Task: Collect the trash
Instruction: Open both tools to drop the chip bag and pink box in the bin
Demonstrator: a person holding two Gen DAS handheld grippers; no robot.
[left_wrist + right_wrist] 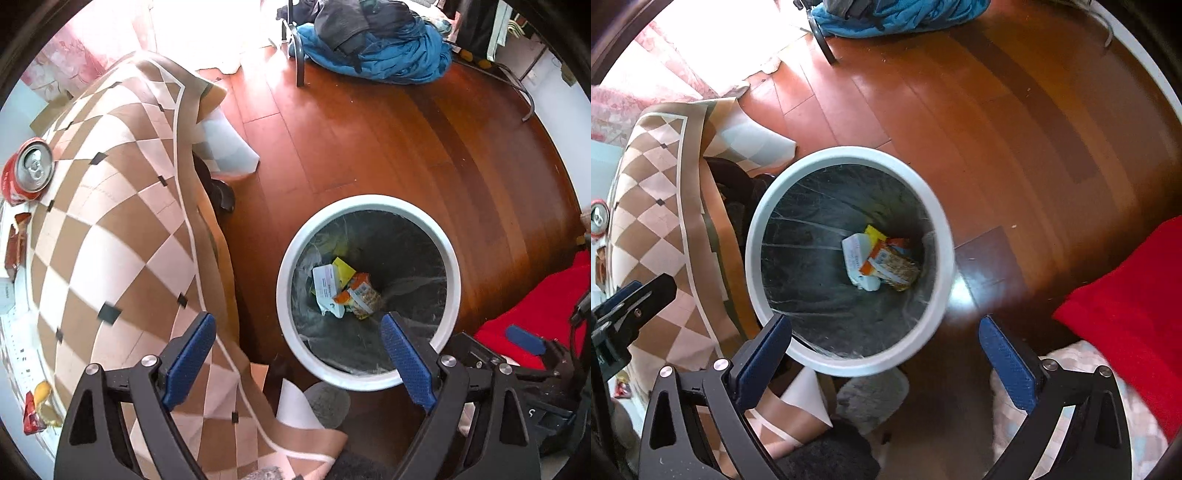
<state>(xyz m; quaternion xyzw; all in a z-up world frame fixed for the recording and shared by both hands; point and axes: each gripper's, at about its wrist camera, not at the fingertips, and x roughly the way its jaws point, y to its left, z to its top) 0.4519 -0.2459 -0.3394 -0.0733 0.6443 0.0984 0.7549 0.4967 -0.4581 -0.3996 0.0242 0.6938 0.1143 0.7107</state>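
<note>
Evidently both grippers — left gripper [298, 334], right gripper [885, 336] — are being held, jaws apart and empty, over the bin [759, 236], where wrappers [882, 260] are lying — presumably for dropping.

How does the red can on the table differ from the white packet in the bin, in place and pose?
The red can stands upright on the checked tablecloth, its top opened; the white packet lies flat at the bottom of the bin. The can stands alone; the packet touches other wrappers. The can is round, the packet flat. Neither is held by a tool.
</note>
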